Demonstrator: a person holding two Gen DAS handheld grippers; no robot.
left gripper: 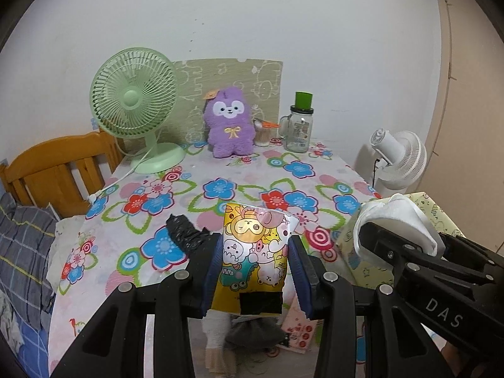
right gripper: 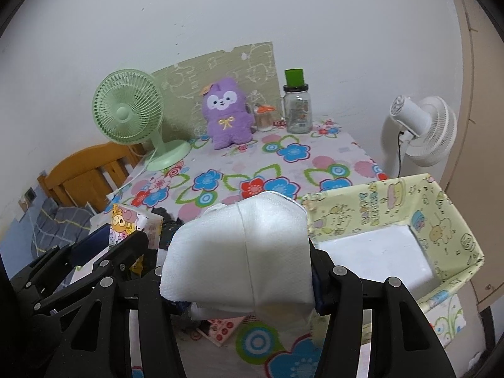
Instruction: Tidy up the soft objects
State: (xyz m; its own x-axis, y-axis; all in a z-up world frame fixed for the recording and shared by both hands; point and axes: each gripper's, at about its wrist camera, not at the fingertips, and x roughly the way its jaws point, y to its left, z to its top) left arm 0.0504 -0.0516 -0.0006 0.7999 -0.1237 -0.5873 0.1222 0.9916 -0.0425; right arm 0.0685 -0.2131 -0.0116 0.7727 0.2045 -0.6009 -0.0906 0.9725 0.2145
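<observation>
A cartoon packet (left gripper: 255,252) is clamped by the left gripper (left gripper: 255,271); a white tissue pack (right gripper: 239,252) is clamped by the right gripper (right gripper: 242,280), beside the yellow fabric box (right gripper: 371,208); only its white bottom is seen inside.

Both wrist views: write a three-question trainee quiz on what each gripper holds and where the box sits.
1. True or false: the left gripper is shut on the cartoon-print pack.
2. What does the right gripper hold? A) purple plush B) white tissue pack C) glass jar
3. Fill in: in the right wrist view, the yellow fabric box sits to the ____ of the white tissue pack.

Key: 1 true; 2 B; 3 right. The purple plush and glass jar stand at the table's far end.
</observation>
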